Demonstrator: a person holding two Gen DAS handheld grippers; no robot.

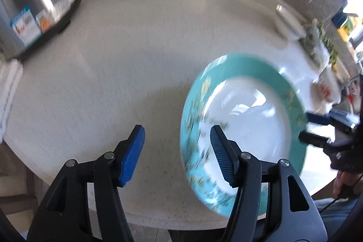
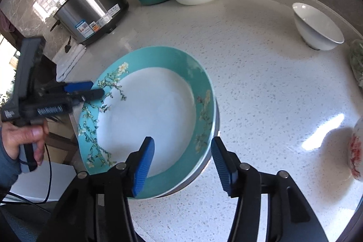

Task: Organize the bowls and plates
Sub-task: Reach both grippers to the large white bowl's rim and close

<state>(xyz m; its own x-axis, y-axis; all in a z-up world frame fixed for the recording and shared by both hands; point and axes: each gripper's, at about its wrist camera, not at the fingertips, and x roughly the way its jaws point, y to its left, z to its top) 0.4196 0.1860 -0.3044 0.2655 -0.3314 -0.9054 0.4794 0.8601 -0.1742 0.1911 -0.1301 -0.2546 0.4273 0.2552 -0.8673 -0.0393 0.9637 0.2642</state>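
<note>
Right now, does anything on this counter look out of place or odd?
The teal-rimmed plate looks odd: its near-left side seems to jut past the counter edge, and a grey rim shows beneath it. The left gripper and right gripper are both open, not holding it.

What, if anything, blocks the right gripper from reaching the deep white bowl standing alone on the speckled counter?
Probably nothing, so yes. The right gripper is open and empty over the rim of the teal floral plate, and only bare speckled counter lies between it and the deep white bowl.
</note>
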